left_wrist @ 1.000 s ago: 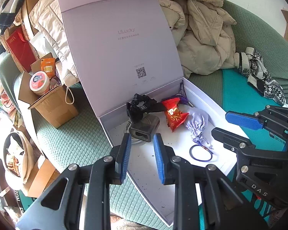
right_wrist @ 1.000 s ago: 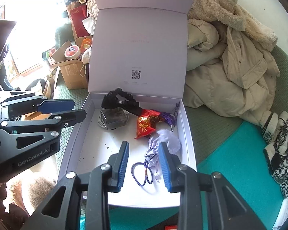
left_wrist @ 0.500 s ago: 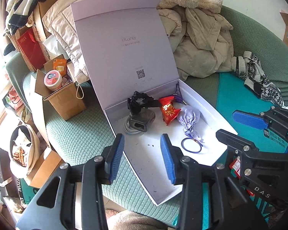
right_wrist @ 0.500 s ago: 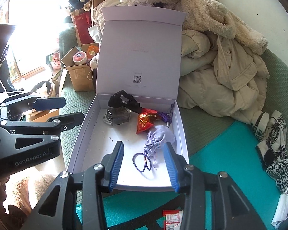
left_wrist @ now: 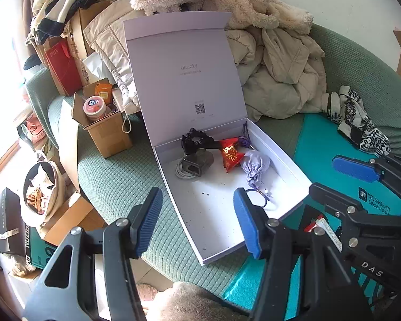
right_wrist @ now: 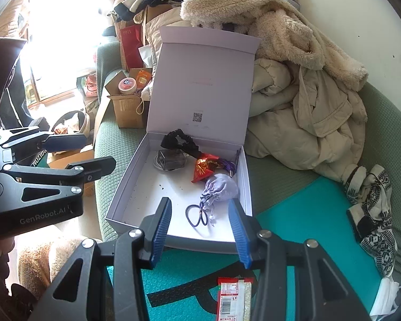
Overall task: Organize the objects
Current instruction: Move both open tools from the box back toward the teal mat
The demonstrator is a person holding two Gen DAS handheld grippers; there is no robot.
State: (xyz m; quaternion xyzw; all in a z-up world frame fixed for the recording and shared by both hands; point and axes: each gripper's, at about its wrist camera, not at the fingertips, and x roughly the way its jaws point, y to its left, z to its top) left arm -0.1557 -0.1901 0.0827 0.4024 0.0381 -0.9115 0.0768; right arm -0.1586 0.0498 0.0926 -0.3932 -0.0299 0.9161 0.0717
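An open white box [left_wrist: 286, 157] [right_wrist: 125, 187] lies on the green sofa with its lid standing up. Inside it are a black scrunchie [left_wrist: 197, 140] [right_wrist: 180, 140], a grey charger with a white cable [left_wrist: 196, 164] [right_wrist: 172, 160], a red snack packet [left_wrist: 230, 155] [right_wrist: 204, 168], a lilac drawstring pouch [left_wrist: 255, 164] [right_wrist: 222, 188] and a purple hair tie [left_wrist: 262, 198] [right_wrist: 196, 215]. My left gripper [left_wrist: 197, 219] is open and empty above the box's near end. My right gripper [right_wrist: 201, 234] is open and empty over the box's front edge. A red-and-white packet [right_wrist: 234, 298] lies on the teal mat below it.
Beige coats [left_wrist: 278, 67] [right_wrist: 307, 93] are piled behind the box. A patterned black-and-white sock [left_wrist: 361, 123] [right_wrist: 374, 214] lies on the right. A cardboard box with a pink tub [left_wrist: 101, 123] [right_wrist: 127, 101] stands at the left. Bags and cartons crowd the floor at the left.
Both grippers have pulled back and up from the box, so it looks smaller. Both pairs of fingers have opened wider.
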